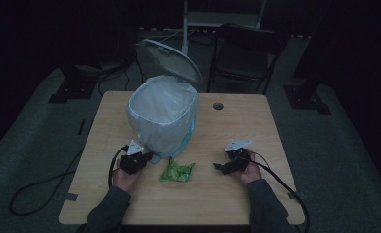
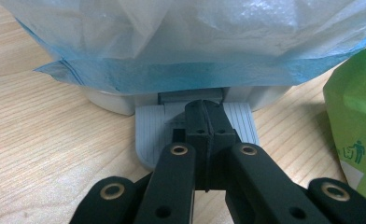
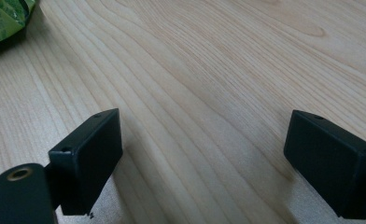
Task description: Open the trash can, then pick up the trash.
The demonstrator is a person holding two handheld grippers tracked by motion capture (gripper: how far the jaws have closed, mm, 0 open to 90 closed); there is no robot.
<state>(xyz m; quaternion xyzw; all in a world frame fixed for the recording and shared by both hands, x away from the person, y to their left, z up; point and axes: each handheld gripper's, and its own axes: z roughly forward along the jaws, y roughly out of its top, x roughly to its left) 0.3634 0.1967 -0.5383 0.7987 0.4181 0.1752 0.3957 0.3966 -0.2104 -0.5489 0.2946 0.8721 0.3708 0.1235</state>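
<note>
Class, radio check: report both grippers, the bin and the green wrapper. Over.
Left gripper shut, pressing bin pedal. Bin lid up. Right gripper open over bare table. Green wrapper lies between them, untouched.

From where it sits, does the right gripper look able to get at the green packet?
Probably yes. The right gripper has its jaws wide open and points toward the green packet, with bare table between them. The left gripper is shut over the bin pedal, off to the side.
</note>
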